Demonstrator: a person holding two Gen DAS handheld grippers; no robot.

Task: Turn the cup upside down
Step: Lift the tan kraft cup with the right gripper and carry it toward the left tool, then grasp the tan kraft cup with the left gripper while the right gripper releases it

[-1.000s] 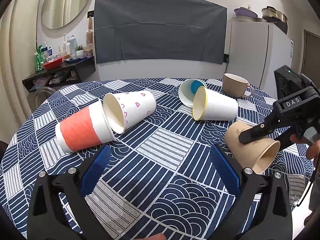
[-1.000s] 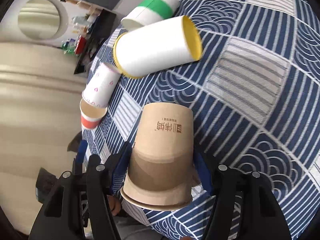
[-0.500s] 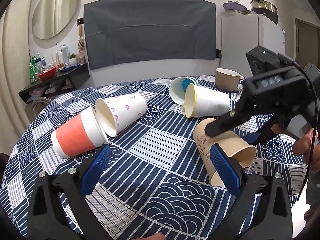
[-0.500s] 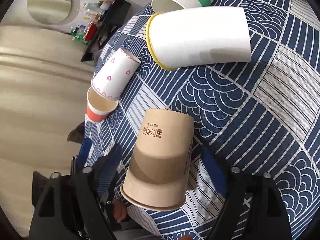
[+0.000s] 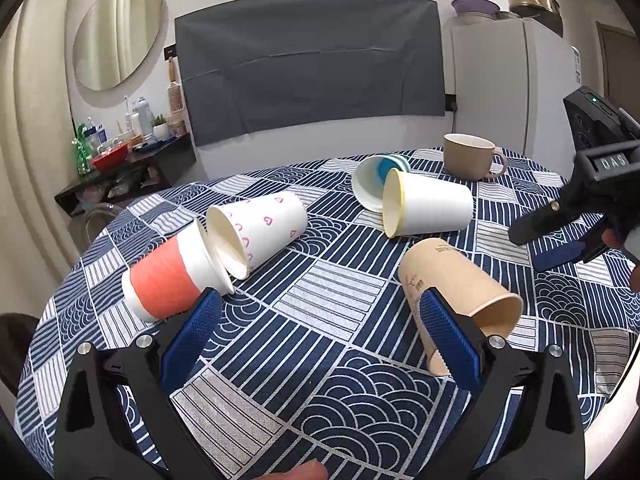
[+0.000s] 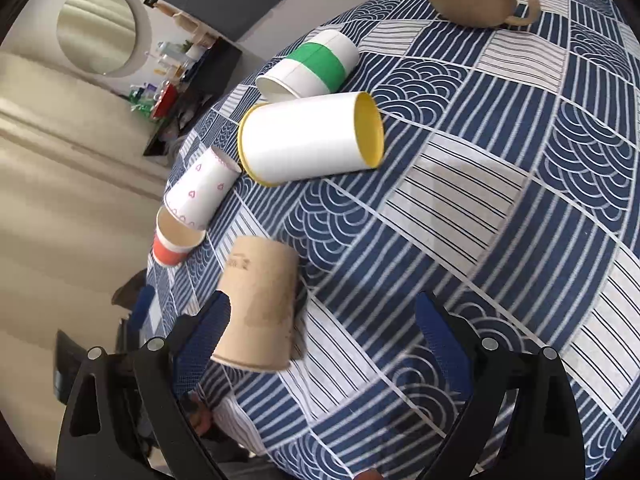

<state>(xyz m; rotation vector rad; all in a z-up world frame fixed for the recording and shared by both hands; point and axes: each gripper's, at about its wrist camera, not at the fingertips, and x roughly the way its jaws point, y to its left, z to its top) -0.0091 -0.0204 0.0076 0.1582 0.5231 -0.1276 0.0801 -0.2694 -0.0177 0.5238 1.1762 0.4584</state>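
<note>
A brown paper cup (image 5: 452, 280) lies tilted on the patterned tablecloth (image 5: 328, 304), its mouth toward the right front; in the right wrist view it (image 6: 260, 304) is blurred, beside the left finger. My right gripper (image 6: 320, 344) is open and empty; in the left wrist view it (image 5: 560, 240) hovers right of the cup. My left gripper (image 5: 320, 332) is open and empty over the table's near part, its right finger (image 5: 452, 336) in front of the brown cup.
Lying on their sides are an orange-banded cup (image 5: 172, 276), a heart-print cup (image 5: 260, 228), a yellow-rimmed white cup (image 5: 428, 208) and a green-banded cup (image 6: 316, 68). A beige mug (image 5: 472, 156) stands upright at the back right. A white fridge (image 5: 516, 88) stands behind the table.
My right gripper opened and let go of the brown cup, then drew back to the right. The cup now lies free on the table.
</note>
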